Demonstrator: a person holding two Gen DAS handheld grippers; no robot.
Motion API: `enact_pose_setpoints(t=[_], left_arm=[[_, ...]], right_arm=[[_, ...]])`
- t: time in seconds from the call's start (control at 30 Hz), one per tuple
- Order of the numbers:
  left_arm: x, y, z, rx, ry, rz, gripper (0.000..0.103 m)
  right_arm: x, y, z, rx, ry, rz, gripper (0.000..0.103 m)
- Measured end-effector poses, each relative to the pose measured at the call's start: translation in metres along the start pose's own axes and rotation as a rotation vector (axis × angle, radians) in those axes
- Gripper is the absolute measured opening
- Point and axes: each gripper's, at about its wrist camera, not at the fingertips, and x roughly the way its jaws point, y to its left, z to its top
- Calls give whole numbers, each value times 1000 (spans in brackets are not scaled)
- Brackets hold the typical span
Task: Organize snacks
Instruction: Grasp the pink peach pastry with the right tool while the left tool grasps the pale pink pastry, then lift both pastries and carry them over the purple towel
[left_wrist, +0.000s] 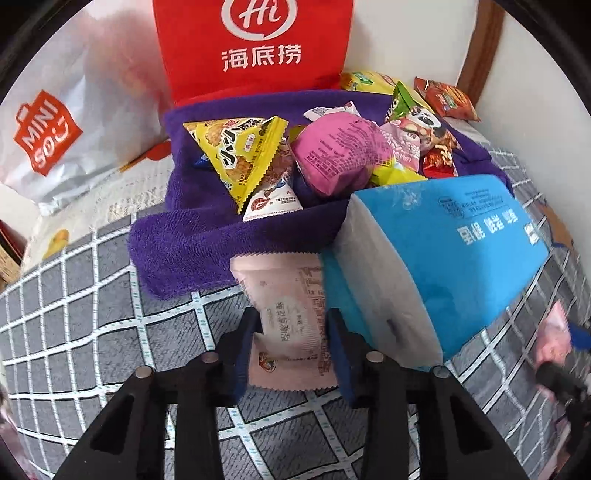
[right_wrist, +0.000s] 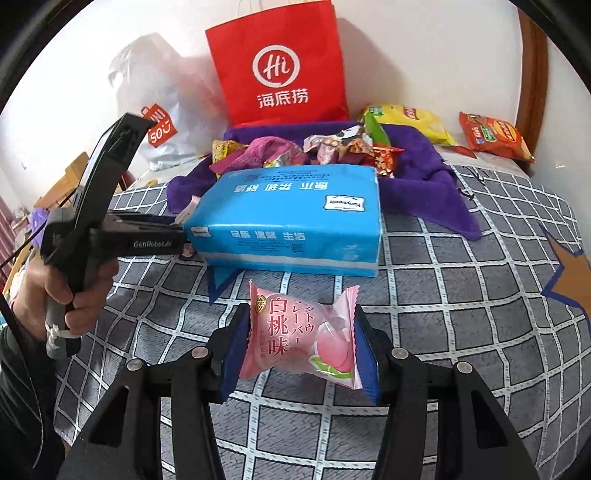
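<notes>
**Desk:** What is the setting, biggest things first?

**Photographer:** A bed under a grey quilted cover (right_wrist: 461, 302) with a white grid. At the far side a stiff red paper bag (right_wrist: 280, 66) stands against the wall, with a soft white plastic bag (left_wrist: 55, 122) to its left. In front of them, a plush purple towel (left_wrist: 192, 240) is heaped with crinkly snack packets (left_wrist: 332, 155). Nearer sits a blue tissue pack (right_wrist: 295, 221), a squashy film-wrapped block.

**Desk:** And the snacks in hand?

**Photographer:** The right gripper (right_wrist: 301, 347) is clenched on a peach-flavour snack (right_wrist: 299, 332), held above the cover just near of the tissue pack. It is a puffy pink pillow pouch, probably light, glossy and slippery, with soft contents that would crush. The pads press its two crimped ends. A gentle squeeze across the middle would likely hold better.

**Desk:** The left?

**Photographer:** The left gripper (left_wrist: 291, 350) grasps a pale pink sachet (left_wrist: 288, 317) at its sides, hard against the tissue pack's left end, near of the towel. It is flat, thin and limp with serrated edges, so it probably sags unless taken mid-length.
</notes>
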Motion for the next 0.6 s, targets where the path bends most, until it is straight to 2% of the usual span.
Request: enact_pose_setpoints(t=[0.23, 0.43, 0.6], left_arm=[[-21, 5, -13, -14, -15, 12, 32], [-51, 15, -24, -81, -41, -36, 32], [-72, 7, -32, -102, -57, -86, 32]], right_arm=[[-6, -1, 2, 7, -10, -2, 52], [-14, -6, 8, 19, -30, -11, 52], [-23, -14, 17, 36, -52, -16, 52]])
